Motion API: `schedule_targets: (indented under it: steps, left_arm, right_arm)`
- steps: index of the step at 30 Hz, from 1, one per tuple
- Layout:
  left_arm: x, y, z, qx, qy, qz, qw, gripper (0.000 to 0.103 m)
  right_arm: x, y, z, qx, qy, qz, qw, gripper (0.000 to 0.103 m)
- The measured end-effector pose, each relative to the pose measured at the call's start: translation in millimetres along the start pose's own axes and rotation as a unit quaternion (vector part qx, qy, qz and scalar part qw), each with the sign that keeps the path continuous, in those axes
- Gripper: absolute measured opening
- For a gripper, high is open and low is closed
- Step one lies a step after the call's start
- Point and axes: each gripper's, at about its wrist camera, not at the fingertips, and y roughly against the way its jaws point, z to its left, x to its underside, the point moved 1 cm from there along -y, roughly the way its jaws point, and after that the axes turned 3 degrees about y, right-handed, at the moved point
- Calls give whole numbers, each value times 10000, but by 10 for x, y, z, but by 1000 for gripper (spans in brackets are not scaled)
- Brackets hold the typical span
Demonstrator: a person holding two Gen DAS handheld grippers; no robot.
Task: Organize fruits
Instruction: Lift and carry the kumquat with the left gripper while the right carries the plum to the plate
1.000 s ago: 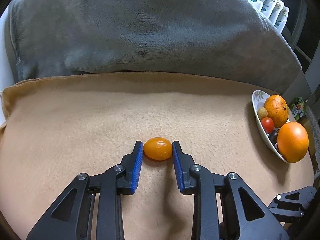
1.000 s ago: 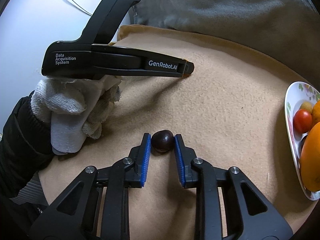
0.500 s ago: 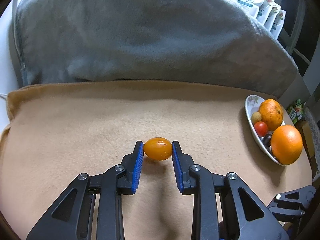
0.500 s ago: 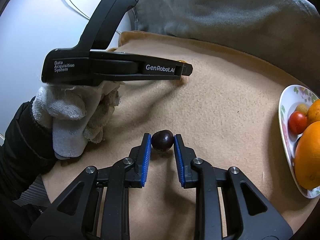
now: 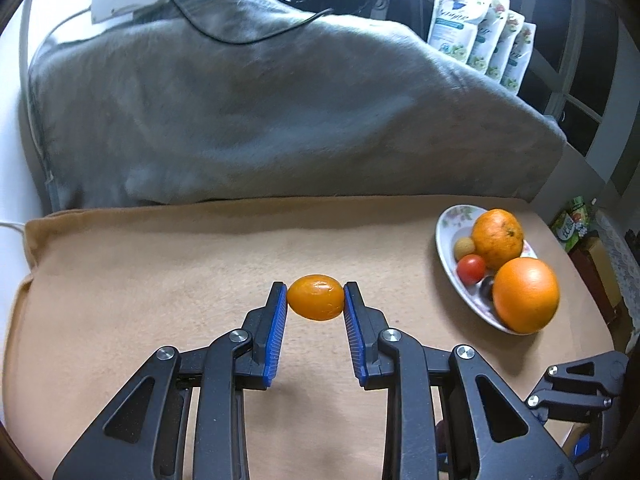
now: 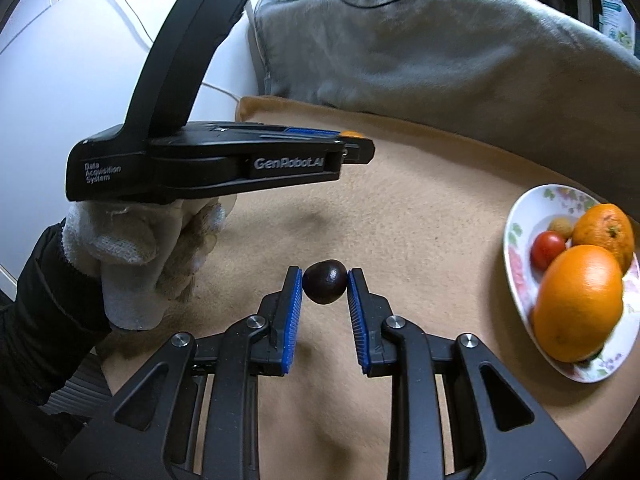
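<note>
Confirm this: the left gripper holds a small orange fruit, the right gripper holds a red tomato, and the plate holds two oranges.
Wrong on the right gripper: the right wrist view shows it holding a dark round fruit. The red tomato lies on the plate.

A glossy orange kumquat and a dark round fruit are held aloft, while two oranges, a cherry tomato and a small tan fruit are kept in a floral dish.
</note>
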Motion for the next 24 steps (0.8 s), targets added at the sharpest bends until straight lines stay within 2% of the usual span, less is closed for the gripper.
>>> schedule_targets:
  steps: [14, 24]
  left_arm:
    - [-22, 157, -336, 244, -163, -205, 9994, 27]
    - [-91, 109, -628, 437, -318, -242, 9982, 27]
  right_arm:
    - [117, 580, -259, 394, -238, -410, 9981, 24]
    - [224, 938, -662, 781, -545, -586, 9937, 24]
